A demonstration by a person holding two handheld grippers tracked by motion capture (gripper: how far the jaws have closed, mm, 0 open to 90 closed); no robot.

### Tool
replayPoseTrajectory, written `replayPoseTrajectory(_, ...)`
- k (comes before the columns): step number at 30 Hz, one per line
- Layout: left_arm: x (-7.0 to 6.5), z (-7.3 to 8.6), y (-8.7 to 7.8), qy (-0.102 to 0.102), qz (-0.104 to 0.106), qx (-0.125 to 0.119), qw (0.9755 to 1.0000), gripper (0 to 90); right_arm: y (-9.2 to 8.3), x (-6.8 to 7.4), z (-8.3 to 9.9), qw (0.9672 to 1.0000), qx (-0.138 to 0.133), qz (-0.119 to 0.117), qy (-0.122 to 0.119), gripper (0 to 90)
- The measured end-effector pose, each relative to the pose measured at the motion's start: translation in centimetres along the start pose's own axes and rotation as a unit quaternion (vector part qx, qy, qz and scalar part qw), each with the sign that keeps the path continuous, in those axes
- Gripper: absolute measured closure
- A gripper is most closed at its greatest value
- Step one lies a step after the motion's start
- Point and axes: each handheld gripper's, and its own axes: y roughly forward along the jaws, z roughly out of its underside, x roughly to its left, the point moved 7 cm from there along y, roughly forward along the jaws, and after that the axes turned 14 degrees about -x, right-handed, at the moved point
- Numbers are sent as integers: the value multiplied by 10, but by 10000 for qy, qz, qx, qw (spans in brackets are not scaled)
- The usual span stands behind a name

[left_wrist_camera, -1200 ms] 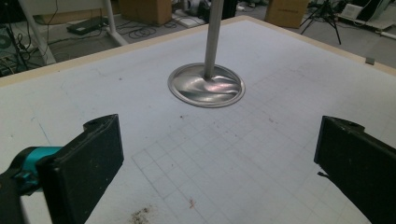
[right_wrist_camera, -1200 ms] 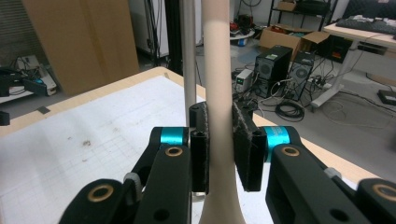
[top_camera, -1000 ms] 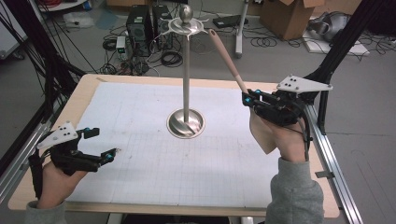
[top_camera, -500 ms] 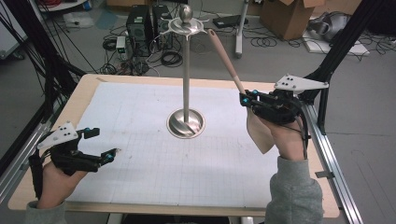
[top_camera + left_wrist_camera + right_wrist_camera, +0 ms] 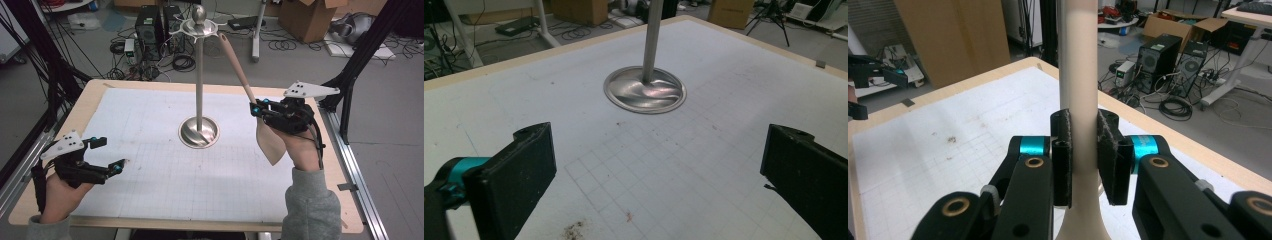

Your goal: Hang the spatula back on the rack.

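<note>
A silver stand [image 5: 199,132] with a round base, a tall pole and a hooked crown rises from the middle of the white grid mat [image 5: 150,115]. My right gripper [image 5: 256,109] is shut on the handle of a beige spatula [image 5: 240,75], which slants up toward the stand's crown with its blade [image 5: 270,142] hanging below the hand. In the right gripper view the pads clamp the spatula handle [image 5: 1078,60] from both sides. My left gripper [image 5: 111,155] rests open near the mat's front left, and in its own view the stand's base [image 5: 645,91] lies ahead between wide-apart jaws.
Aluminium rails [image 5: 350,165] and black frame posts [image 5: 360,55] flank the wooden table. Behind it on the floor stand computer towers [image 5: 150,25], cables and cardboard boxes [image 5: 310,17]. Small brown stains [image 5: 574,230] mark the mat by the left gripper.
My right gripper has shifted slightly left with the spatula, and the handle's tip has come closer to the stand's crown. The left gripper has stayed put.
</note>
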Motion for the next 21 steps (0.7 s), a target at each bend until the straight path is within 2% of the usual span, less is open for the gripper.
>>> replayPoseTrajectory(21,-2,0,1,-7,30,-1,10000,17,19,1,8,9996,244,47,-101,782)
